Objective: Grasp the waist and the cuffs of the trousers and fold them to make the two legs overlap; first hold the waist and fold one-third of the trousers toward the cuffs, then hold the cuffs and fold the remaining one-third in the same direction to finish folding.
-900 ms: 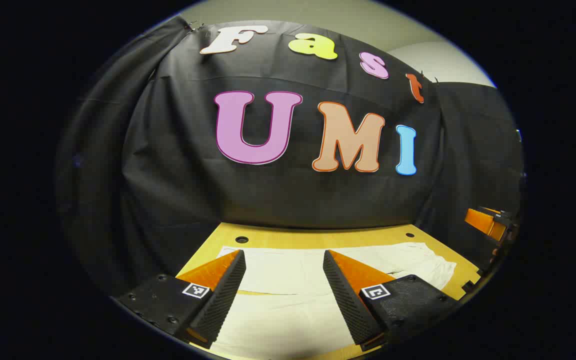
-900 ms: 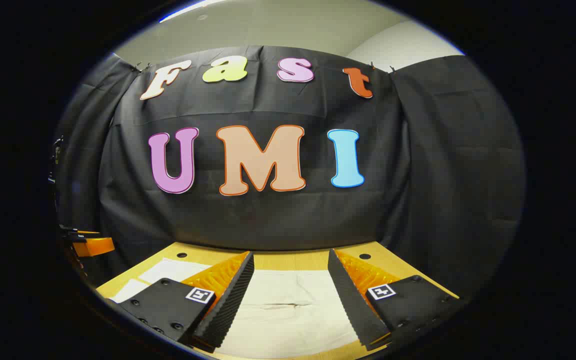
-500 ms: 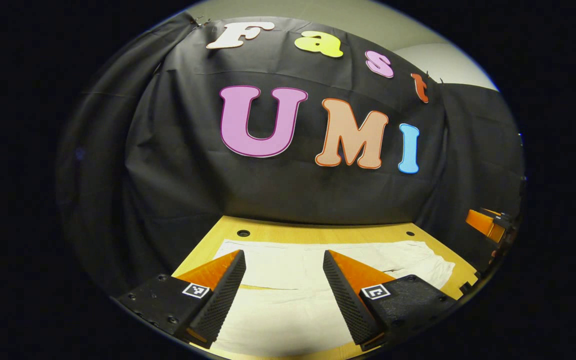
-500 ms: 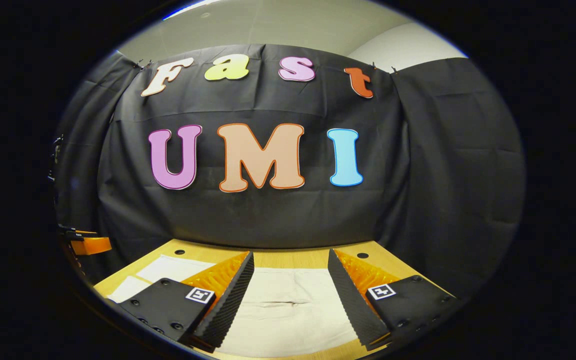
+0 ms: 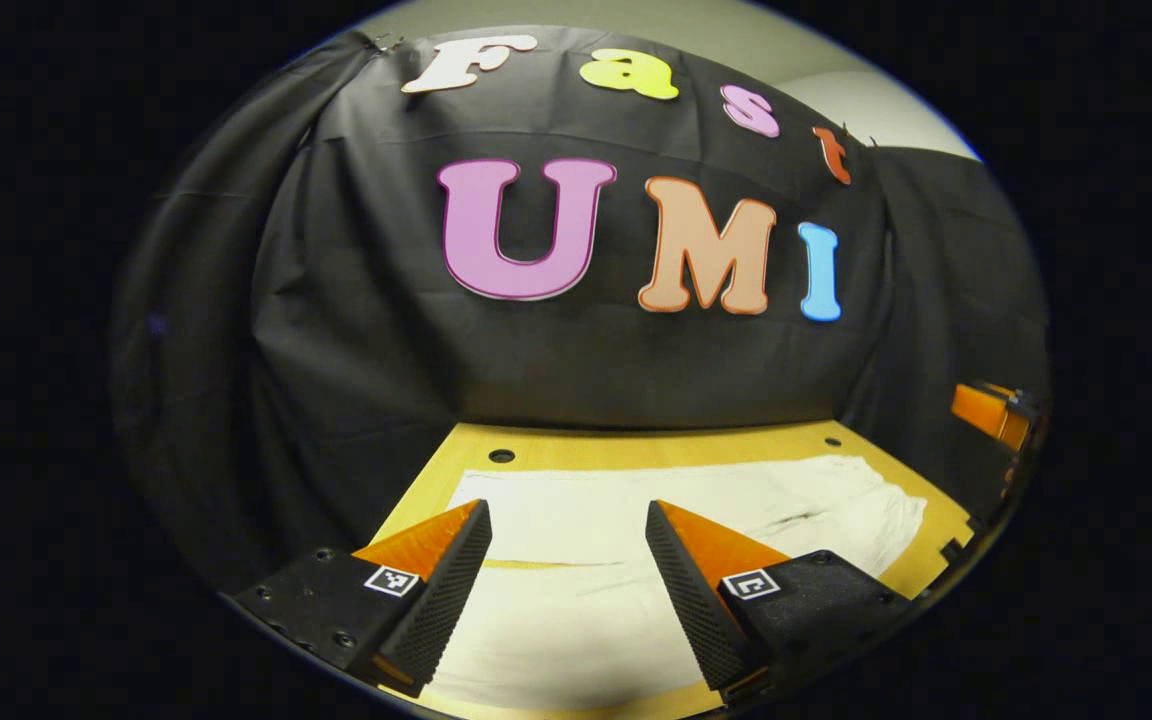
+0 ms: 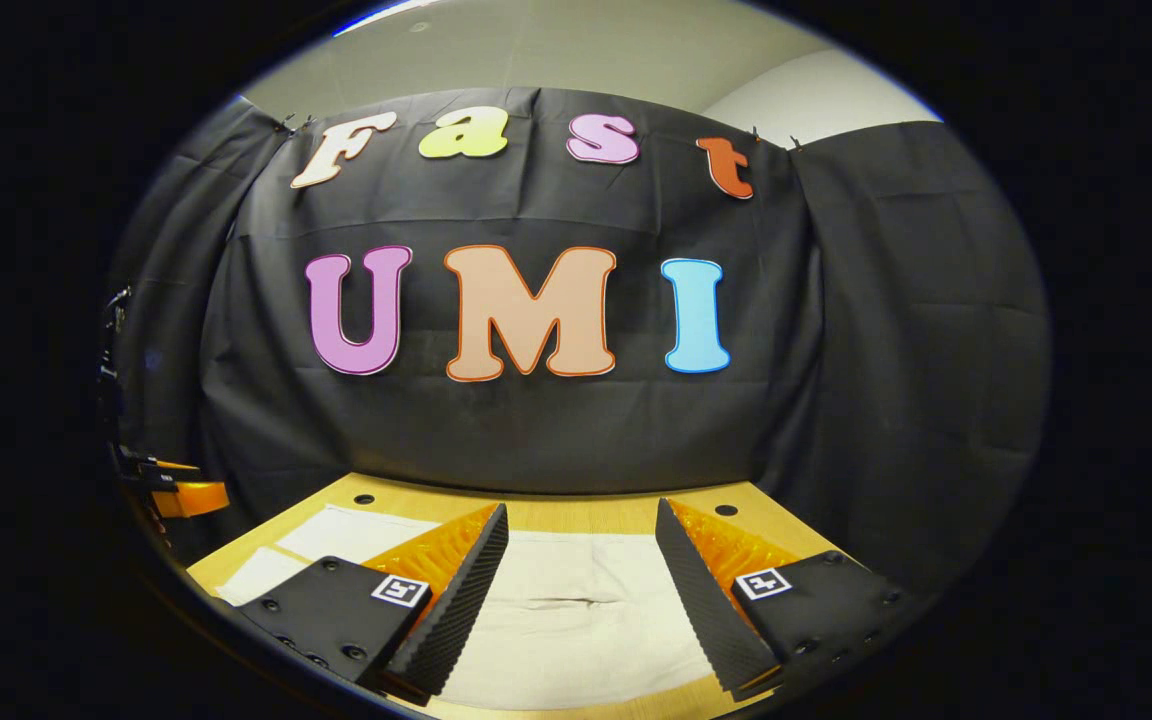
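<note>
Left gripper view rides low over the wooden table (image 5: pixel 636 447), close above the near edge of the pale trousers (image 5: pixel 576 520), facing the black back wall (image 5: pixel 576 370) and angled a touch rightward. Right gripper view sits just as low over the same table (image 6: pixel 576 512), squarer to that wall (image 6: pixel 536 440). Both share table, trousers (image 6: pixel 566 590) and wall.

Both views sharp at centre, no motion blur. Light from overhead: tabletop (image 5: pixel 636 450) and pale trousers (image 5: pixel 576 520) bright, nr glare in left gripper view; cloth wall dim, matte. Strong fisheye bend twd rims, worst at 3 & 9 o'clock, w/ dark falloff there.
</note>
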`<state>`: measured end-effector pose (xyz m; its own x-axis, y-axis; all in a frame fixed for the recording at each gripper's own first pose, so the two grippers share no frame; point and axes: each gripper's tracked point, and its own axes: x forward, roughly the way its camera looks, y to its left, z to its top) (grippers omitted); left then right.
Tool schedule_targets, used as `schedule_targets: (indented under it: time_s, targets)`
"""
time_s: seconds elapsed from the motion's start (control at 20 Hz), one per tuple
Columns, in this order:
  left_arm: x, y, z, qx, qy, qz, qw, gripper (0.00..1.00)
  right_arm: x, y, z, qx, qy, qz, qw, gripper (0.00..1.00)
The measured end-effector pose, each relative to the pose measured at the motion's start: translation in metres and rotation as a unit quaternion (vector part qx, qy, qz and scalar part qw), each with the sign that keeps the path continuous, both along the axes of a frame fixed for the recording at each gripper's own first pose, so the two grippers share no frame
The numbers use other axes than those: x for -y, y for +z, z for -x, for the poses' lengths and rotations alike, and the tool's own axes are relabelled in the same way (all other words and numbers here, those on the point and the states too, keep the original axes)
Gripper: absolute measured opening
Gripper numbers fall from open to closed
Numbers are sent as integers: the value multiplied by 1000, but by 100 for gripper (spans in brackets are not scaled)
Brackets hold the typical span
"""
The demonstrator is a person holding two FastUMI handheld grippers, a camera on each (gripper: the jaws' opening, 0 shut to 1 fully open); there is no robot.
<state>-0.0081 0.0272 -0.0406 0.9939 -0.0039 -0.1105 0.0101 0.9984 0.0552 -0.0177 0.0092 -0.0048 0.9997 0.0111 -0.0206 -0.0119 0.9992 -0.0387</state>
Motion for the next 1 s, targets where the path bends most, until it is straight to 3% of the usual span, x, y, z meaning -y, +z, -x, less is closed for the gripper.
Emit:
schedule_targets:
  time_s: [0.2, 0.25, 0.3, 0.5, 0.65, 0.85, 1.0]
  targets:
    - [-1, -41, 4, -60, -55, -43, 996, 94, -1, -9, 2, -9, -1, 6, 1000, 95]
    - [2, -55, 8, -84, -78, -51, 992, 94, -3, -12, 2, -12, -1, 8, 1000, 92]
    - [4, -69, 12, -108, -103, -61, 987, 94, -4, -15, 4, -14, -2, 10, 1000, 95]
    - [0, -119, 44, -200, -186, -105, 956, 93, -9, -25, 10, -25, -7, 7, 1000, 96]
    - [-15, -151, 62, -259, -234, -151, 925, 94, -8, -34, 17, -34, -16, 6, 999, 96]
    - [-45, -196, 88, -334, -296, -232, 864, 93, 1, -46, 26, -47, -34, 14, 998, 95]
    - [-68, -223, 101, -385, -320, -277, 820, 93, 7, -54, 31, -58, -43, 12, 997, 95]
